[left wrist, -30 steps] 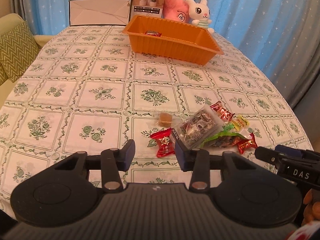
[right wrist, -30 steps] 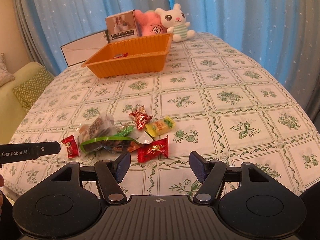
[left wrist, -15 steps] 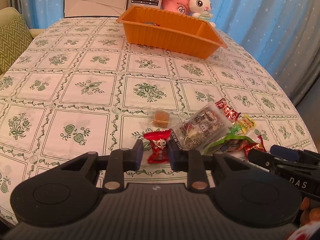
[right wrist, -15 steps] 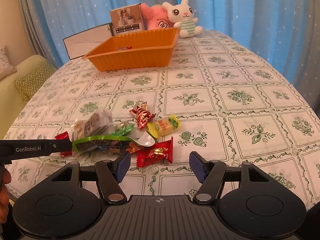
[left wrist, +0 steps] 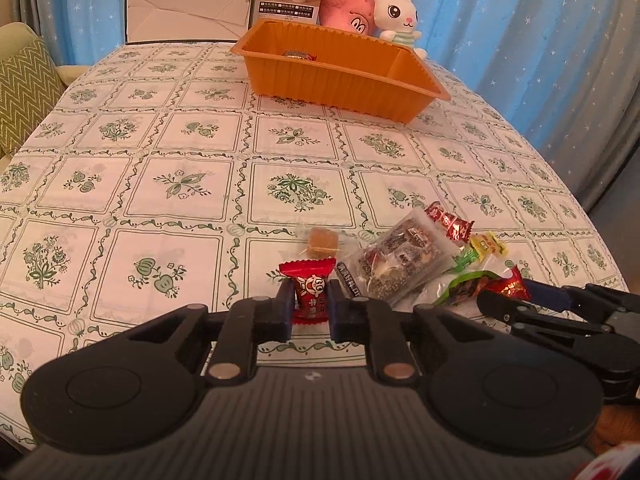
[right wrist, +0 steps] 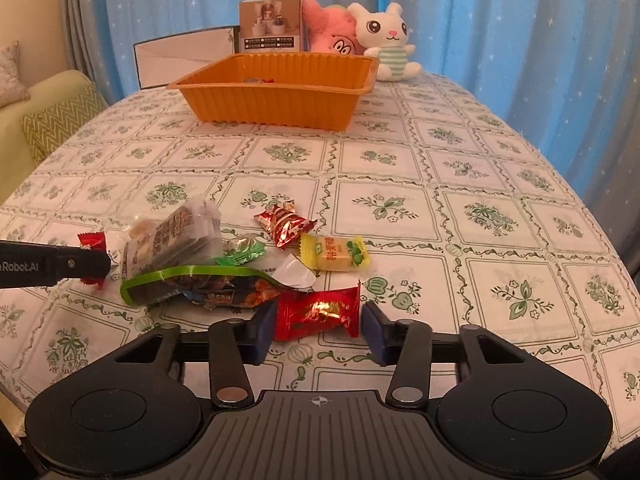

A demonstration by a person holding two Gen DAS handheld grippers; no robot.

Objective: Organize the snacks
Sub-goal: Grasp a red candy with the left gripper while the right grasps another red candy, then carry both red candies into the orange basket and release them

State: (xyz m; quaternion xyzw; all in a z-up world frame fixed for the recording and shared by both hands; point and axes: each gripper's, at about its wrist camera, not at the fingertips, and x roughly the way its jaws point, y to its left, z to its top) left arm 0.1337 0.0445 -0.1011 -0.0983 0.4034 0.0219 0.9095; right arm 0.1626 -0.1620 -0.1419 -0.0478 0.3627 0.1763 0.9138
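My left gripper [left wrist: 310, 306] is clamped on a red candy [left wrist: 310, 292], low centre of frame.
My right gripper [right wrist: 318, 330] stands apart around another red sweet [right wrist: 318, 314]; the orange tray [right wrist: 280, 98] sits upper centre.

A white cloth with green floral squares [right wrist: 472, 216] covers the bench. The ribbed plastic tray [right wrist: 276, 100] is orange, the star-dotted curtains [right wrist: 520, 20] blue, the zigzag cushion [left wrist: 24, 92] green.

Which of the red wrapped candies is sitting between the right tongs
The shiny red candy nearest the camera, between the open right tongs. Another red candy sits in the left tongs.
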